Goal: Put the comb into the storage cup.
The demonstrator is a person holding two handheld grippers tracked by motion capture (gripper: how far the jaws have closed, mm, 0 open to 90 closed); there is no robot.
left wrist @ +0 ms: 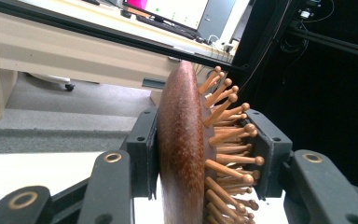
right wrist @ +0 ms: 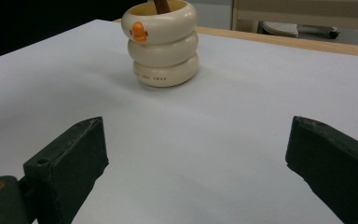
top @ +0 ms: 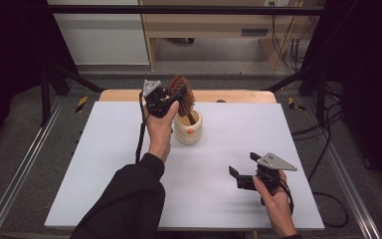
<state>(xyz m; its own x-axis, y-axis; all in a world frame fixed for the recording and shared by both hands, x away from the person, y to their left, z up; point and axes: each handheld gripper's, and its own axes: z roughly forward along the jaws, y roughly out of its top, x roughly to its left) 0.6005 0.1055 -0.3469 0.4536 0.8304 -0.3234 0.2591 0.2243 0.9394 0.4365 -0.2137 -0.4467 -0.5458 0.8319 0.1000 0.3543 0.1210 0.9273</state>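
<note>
The left hand-held gripper [top: 171, 102] clamps the hairbrush [top: 181, 94] over the holder [top: 188, 130] near the table's far edge [top: 229, 95]; the right hand-held gripper [top: 244, 168] gapes wide.

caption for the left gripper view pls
Left gripper clamped on a brown wooden paddle hairbrush, its ball-tipped wooden pins facing right.

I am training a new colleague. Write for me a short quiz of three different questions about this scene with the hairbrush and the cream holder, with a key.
1. True or false: the left gripper is clamped on the head of the wooden hairbrush.
2. Where is the brush's handle? A) lying flat on the table B) inside the cream holder C) between the right gripper's jaws
3. Fill in: the right gripper is ____, with nothing between its jaws.

Key: 1 true. 2 B. 3 open.
</note>
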